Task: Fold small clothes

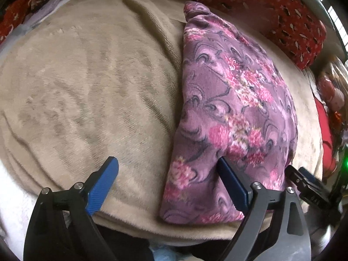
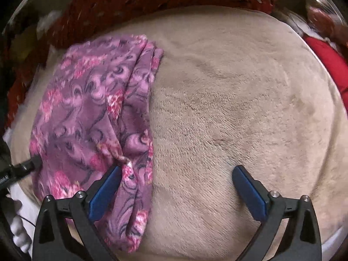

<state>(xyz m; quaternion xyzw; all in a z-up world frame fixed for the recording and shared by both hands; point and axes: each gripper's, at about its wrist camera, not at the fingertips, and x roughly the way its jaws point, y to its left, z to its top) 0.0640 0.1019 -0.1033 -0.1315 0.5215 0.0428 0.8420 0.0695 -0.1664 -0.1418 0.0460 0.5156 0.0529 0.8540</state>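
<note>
Purple floral fleece garment lies folded into a long narrow bundle on the beige plush blanket, its long axis running from the near blanket edge away toward the red patterned cushion. Broad bare blanket on both sides. Left hand-held gripper gapes wide over the garment's near left edge; right hand-held gripper wide too, gripping nothing
</note>
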